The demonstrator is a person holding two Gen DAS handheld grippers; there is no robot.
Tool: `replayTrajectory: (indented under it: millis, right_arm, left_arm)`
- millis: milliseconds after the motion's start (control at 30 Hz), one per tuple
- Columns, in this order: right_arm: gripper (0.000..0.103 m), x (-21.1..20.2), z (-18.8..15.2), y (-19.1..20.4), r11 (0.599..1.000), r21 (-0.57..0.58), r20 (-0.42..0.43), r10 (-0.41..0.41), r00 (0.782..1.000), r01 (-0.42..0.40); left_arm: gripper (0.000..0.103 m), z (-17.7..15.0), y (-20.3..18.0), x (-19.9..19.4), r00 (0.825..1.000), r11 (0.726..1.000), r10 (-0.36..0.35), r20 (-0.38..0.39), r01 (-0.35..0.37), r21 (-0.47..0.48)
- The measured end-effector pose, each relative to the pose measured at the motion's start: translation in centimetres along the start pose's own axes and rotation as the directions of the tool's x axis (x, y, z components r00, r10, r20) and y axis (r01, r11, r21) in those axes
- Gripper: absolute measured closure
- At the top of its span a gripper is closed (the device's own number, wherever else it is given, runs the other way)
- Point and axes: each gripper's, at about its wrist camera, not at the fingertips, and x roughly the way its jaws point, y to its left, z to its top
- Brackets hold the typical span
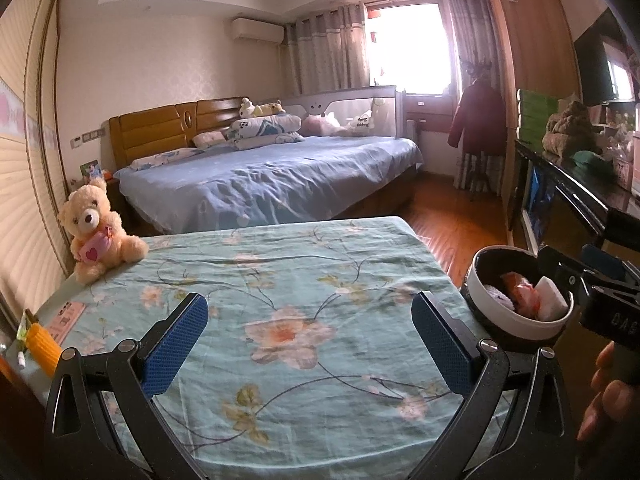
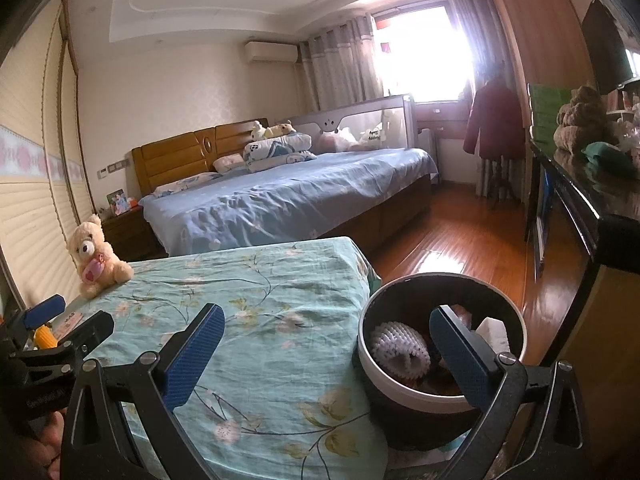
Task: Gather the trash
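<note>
A round trash bin (image 1: 492, 310) with a white wall and a black liner stands off the right edge of the table. Inside it lie a white foam net (image 2: 400, 350), an orange wrapper (image 1: 520, 294) and a white tissue (image 2: 494, 330). My left gripper (image 1: 310, 344) is open above the floral tablecloth (image 1: 280, 280), with nothing between its blue pads. My right gripper (image 2: 328, 356) is also open and empty; its right finger (image 2: 464, 356) hangs over the bin (image 2: 384, 378). A yellow ribbed item (image 1: 42, 344) and a greenish wrapper (image 1: 26, 326) lie at the table's left edge.
A cream teddy bear (image 1: 96, 232) sits at the table's far left corner, and a pink card (image 1: 66, 320) lies near the yellow item. Behind the table is a bed (image 1: 260, 176) with blue sheets. A dark cabinet (image 1: 568, 184) lines the right wall, wood floor (image 1: 452, 220) between.
</note>
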Motion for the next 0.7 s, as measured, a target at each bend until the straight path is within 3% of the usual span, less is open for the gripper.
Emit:
replayTrajectory:
  millis: [700]
  right_arm:
    - [0.0,-0.11,-0.07,-0.07,1.0,0.003,-0.011,-0.002,1.0,0.002]
  left_arm:
    - [0.0,0.21,0.05,0.0,1.0,1.0,0.008,0.009,-0.008,-0.008]
